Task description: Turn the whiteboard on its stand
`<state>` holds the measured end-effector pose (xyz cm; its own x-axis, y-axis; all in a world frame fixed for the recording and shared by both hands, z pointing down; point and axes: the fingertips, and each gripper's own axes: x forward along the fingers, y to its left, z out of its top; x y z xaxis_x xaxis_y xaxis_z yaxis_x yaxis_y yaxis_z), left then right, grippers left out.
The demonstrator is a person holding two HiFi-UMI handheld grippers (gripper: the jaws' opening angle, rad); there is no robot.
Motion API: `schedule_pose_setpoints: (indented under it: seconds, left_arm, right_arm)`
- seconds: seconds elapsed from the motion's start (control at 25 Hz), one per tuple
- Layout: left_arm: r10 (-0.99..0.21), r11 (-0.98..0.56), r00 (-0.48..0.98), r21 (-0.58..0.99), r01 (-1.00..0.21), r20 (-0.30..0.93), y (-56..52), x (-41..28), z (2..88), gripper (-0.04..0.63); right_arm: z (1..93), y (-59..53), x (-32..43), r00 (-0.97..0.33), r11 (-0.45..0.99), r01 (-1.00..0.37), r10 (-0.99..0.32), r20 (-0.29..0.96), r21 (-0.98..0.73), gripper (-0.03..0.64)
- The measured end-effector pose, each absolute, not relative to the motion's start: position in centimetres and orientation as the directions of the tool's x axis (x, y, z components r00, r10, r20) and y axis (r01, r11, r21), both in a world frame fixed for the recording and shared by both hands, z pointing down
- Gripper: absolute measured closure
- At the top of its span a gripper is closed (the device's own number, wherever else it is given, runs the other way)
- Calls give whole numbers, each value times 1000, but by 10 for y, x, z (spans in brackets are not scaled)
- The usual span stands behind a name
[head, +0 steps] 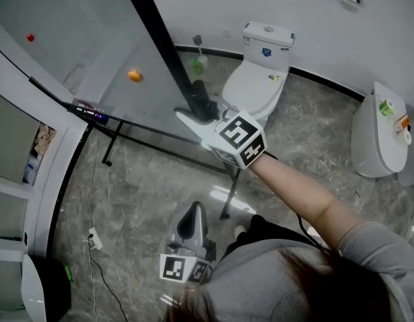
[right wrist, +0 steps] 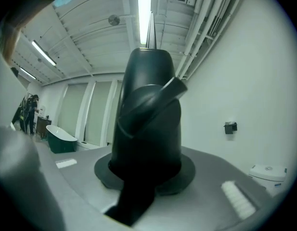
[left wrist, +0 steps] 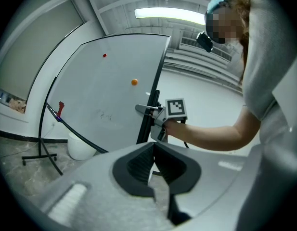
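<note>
The whiteboard (head: 92, 52) stands tilted on its black stand (head: 228, 196), with an orange magnet (head: 134, 76) and a red magnet (head: 30, 37) on its face. My right gripper (head: 201, 106) is shut on the board's black side frame (head: 160, 39), arm stretched forward. In the right gripper view the dark jaws (right wrist: 148, 105) clamp the thin frame edge (right wrist: 151, 30), which runs upward. The left gripper view shows the board (left wrist: 105, 95) and the right gripper (left wrist: 147, 110) on its edge. My left gripper (head: 192, 210) hangs low near my body, shut and holding nothing (left wrist: 153, 150).
A white toilet (head: 257, 79) stands just behind the board's gripped edge, with a toilet brush (head: 198, 59) beside it. Another toilet (head: 378, 136) is at the right. The marker tray (head: 92, 115) runs along the board's lower edge. A cable and socket (head: 94, 237) lie on the floor.
</note>
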<state>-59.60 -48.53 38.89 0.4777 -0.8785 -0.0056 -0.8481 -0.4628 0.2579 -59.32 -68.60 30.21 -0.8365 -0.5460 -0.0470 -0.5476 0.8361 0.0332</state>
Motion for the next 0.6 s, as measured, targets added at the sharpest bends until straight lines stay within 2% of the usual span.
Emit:
schedule_pose_setpoints:
  seconds: [0.6]
  left_arm:
    - [-754,-633,657,268,-726,-1,-520,-553,394,594]
  right_arm:
    - [301,-674,-578,-841,841,-541,-540,-17,12,532]
